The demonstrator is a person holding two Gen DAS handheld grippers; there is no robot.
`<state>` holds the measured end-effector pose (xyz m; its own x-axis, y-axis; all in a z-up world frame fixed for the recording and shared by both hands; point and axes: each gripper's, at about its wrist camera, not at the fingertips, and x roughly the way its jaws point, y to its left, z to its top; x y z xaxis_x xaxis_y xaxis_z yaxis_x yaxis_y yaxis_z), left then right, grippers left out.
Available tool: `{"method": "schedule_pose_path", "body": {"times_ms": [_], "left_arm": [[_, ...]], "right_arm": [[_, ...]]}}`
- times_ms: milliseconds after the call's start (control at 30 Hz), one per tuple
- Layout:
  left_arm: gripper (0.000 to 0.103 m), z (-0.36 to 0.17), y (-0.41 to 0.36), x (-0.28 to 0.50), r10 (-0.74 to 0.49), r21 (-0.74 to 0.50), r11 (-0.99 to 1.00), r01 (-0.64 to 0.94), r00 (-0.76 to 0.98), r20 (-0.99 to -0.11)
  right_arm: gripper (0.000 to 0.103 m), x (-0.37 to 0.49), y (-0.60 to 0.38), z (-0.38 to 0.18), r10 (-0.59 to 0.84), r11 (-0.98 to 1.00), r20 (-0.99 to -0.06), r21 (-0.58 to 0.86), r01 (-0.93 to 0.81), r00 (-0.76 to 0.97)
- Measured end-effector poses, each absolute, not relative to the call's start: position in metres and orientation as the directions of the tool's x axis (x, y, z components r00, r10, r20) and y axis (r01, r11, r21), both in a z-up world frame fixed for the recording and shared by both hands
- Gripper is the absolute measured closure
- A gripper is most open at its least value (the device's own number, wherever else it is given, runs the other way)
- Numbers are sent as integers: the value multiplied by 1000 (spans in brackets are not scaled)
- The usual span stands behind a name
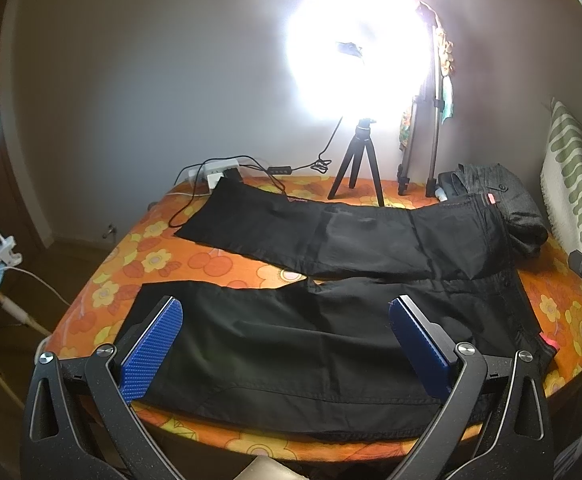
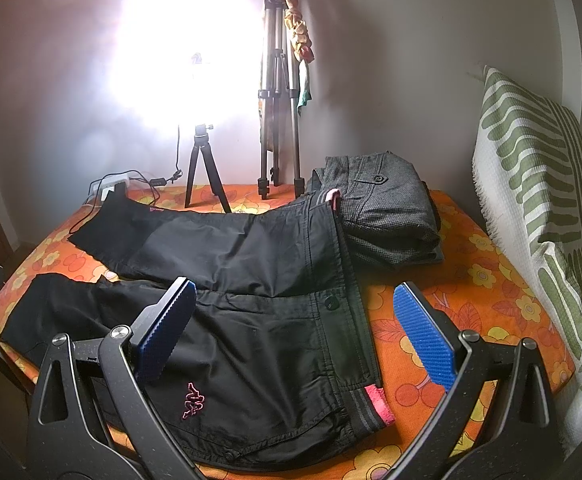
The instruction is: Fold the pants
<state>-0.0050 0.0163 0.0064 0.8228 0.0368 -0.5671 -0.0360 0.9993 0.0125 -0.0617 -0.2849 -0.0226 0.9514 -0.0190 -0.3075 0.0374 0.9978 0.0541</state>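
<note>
Your bed (image 1: 219, 276), under its orange flowered cover, fills both views. The pants (image 1: 331, 340) lie flat across it, legs spread in a V toward 9 o'clock and the waistband (image 2: 347, 320) toward 3 o'clock. That open spread suits a first fold, one leg over the other, which is not yet done.

Your left gripper (image 1: 287, 336) hovers over the near leg with its jaws wide and nothing between them. Your right gripper (image 2: 295, 328) hangs above the hip and waistband, equally wide and empty. One at each end of the near leg looks like a setup for lifting that whole edge together.

At 1 o'clock in the right view, a folded grey garment (image 2: 387, 208) touches the far end of the waistband and may crowd the fold. A striped pillow (image 2: 539, 208) stands along the 3 o'clock side. At 12 o'clock against the wall are a tall tripod (image 2: 279, 92), a small tripod (image 2: 205, 176) under a glaring lamp, and a power strip (image 1: 219, 170) whose cables trail close to the far leg's cuff. Watch those if you swing cloth that way.
</note>
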Motion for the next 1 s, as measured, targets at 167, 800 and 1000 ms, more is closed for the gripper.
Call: {"method": "schedule_pose_path", "body": {"times_ms": [167, 800, 1000], "left_arm": [[0, 6, 15, -5, 39, 11, 999, -39, 823, -566], [0, 4, 10, -6, 31, 3, 999, -36, 821, -571], [2, -1, 19, 4, 20, -25, 999, -43, 808, -589]], "right_arm": [[1, -62, -283, -26, -13, 998, -309, 52, 30, 951], [1, -60, -282, -27, 60, 996, -323, 77, -37, 945], [1, -54, -284, -23, 109, 992, -315, 98, -82, 943]]}}
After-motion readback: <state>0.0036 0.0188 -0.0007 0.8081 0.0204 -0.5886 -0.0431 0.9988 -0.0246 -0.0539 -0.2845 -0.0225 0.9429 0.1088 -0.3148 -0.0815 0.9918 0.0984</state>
